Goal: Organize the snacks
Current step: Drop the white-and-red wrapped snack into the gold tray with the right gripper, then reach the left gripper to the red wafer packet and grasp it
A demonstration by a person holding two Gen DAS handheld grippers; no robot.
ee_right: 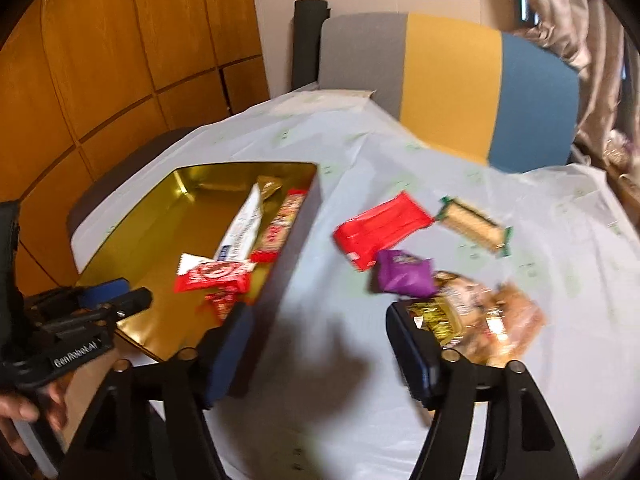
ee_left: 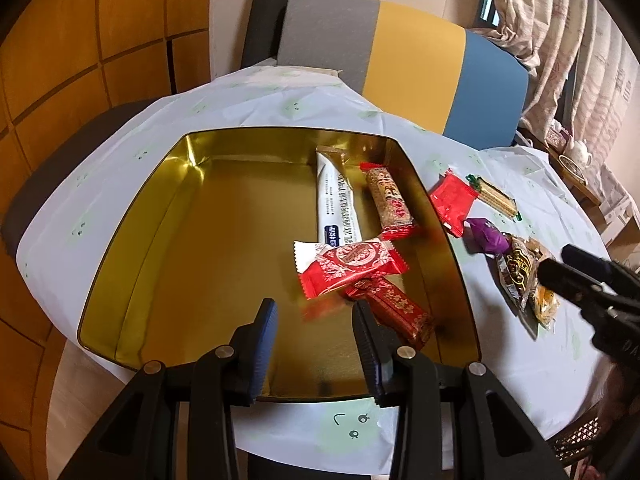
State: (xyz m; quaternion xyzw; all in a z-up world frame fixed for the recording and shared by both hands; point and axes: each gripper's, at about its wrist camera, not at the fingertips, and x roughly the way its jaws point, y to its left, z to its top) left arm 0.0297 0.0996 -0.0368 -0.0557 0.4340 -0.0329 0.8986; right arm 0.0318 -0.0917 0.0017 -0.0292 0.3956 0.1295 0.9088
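Behind the right gripper (ee_right: 320, 344), blurred snack packets (ee_right: 472, 320).

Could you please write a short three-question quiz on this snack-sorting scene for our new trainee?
1. True or false: the gold tin already holds several wrapped snacks, among them a long white packet.
2. Which snack lies outside the tin on the tablecloth? A) the purple-wrapped snack B) the long white packet C) the red and white round-patterned snack
3. Fill in: the left gripper hangs over the tin's near edge with its jaws ____ and nothing between them.

Key: 1 true; 2 A; 3 open. The right gripper is open too, over the cloth beside the tin.
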